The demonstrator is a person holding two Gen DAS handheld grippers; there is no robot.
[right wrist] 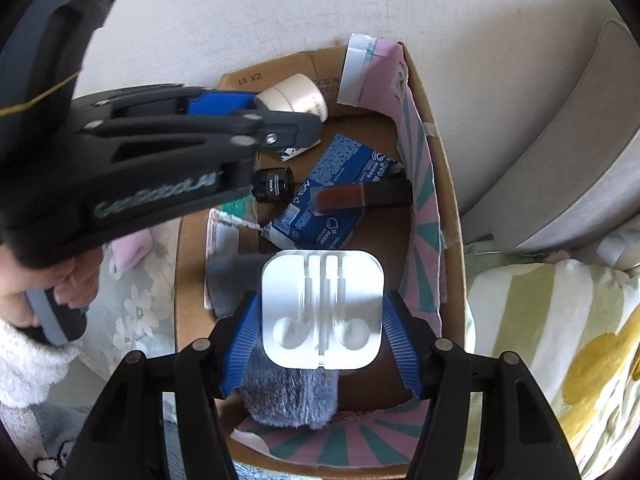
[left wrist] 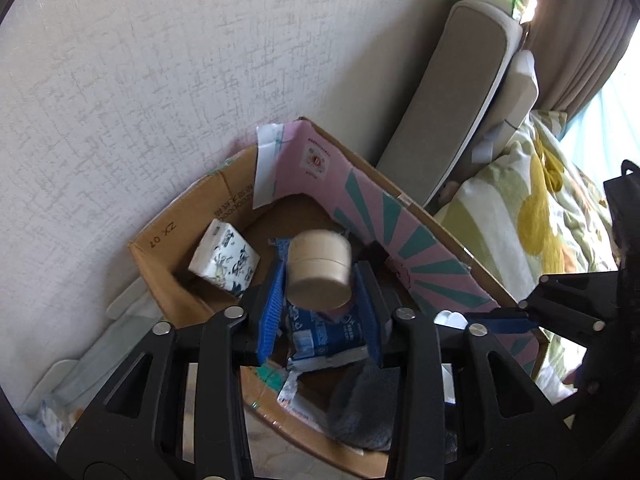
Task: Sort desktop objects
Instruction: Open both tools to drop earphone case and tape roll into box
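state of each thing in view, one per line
left gripper: jaws either side of the beige jar, over the box
beige jar: closed, blurred, tilted
right gripper: jaws clamped on the earphone case
earphone case: held flat above the box
cardboard box: open, flaps up
blue carton: lying in box, one end torn open
lip gloss tube: lying on the carton

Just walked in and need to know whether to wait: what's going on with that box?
A person is sorting small things into a cardboard box with a handheld gripper in each hand. The left gripper has a beige round jar between its pads above the box. The right gripper is shut on a white plastic earphone case, also over the box. Already inside lie a blue packet, a grey fluffy cloth, a small black bottle, a dark red tube and a patterned tissue pack.
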